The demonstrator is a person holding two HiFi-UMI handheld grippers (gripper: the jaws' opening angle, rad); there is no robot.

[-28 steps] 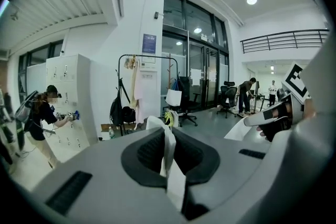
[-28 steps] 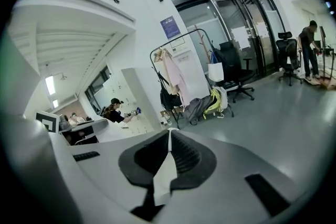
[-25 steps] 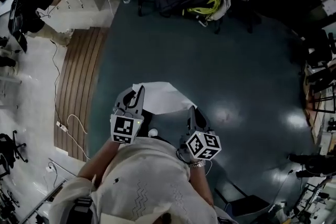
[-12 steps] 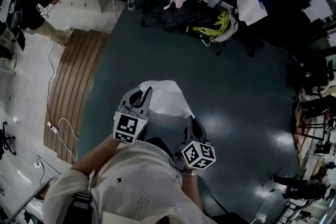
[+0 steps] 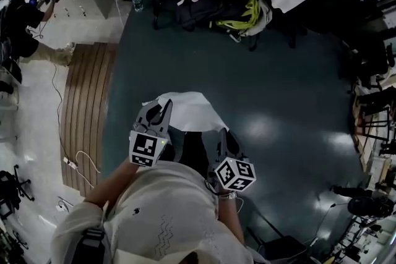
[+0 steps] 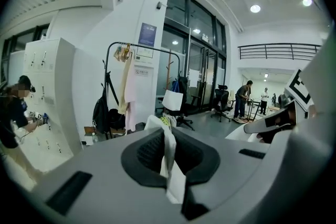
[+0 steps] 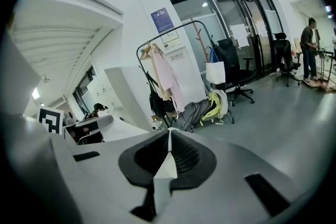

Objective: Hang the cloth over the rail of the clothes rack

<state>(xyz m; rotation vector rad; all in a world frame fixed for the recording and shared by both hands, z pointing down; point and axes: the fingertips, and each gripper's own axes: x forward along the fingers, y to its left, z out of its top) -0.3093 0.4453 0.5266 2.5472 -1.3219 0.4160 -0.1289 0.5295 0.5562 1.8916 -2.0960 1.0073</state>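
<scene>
Left gripper point(image 5: 161, 107): jaws pressed together on one edge of the white cloth point(image 5: 192, 113); right gripper point(image 5: 224, 134): likewise pinching the opposite edge (in each gripper view a fold of fabric runs up between the pads). The cloth spans the two grippers, held out in front of the person above the dark floor point(image 5: 291, 89). The clothes rack point(image 7: 181, 27) stands well apart across that floor, with a pink garment point(image 7: 165, 78) hanging from its rail and bags point(image 7: 207, 107) heaped at its foot.
</scene>
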